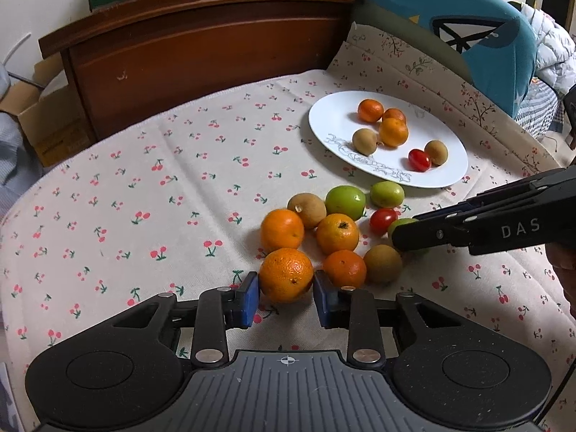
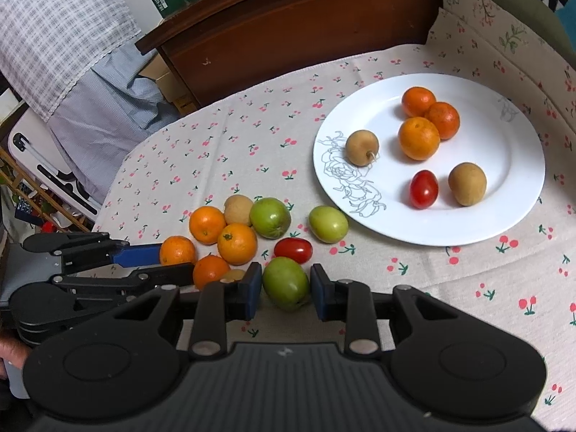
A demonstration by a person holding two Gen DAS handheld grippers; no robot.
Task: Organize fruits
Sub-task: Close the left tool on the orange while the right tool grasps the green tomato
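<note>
Mandarin (image 1: pixel 286 275) first: sat on the cherry-print cloth (image 1: pixel 144 180) at the near edge of the loose heap, pinched between the blue pads (image 1: pixel 251 295) of the left gripper (image 1: pixel 287 288); looked clamped on both flanks, no gap visible either side; showed bright orange, pebbled skin, a small dark speck low on the front; probably picked as the closest piece, free on the near side, so reachable without nudging its neighbours.

Over to the green fruit (image 2: pixel 286 282): smooth, glossy, slightly oval, with a faint brown blush near the base; likewise on the cloth, squeezed by the right gripper (image 2: pixel 285 288), pads closed snugly on it; taken from the heap's other near corner, presumably to keep the two tools from crossing.

Behind those, left to sort by the look of it: three more mandarins, two brown longan-like fruits, two green ones, one cherry tomato (image 1: pixel 383 220), all bunched and touching in places.

Further out, white plate (image 1: pixel 331 115) with a line-drawn flower on the rim; held three mandarins huddled together, two brown fruits apart, one red tomato just beside one of them; seemingly the destination, kinds roughly grouped.

Beyond that, dark wooden headboard (image 1: pixel 198 54) along the far edge.

Judged early-to-middle of the job; lift not yet begun on either side; round skins, so risk of a roll if the squeeze sat off-centre.
</note>
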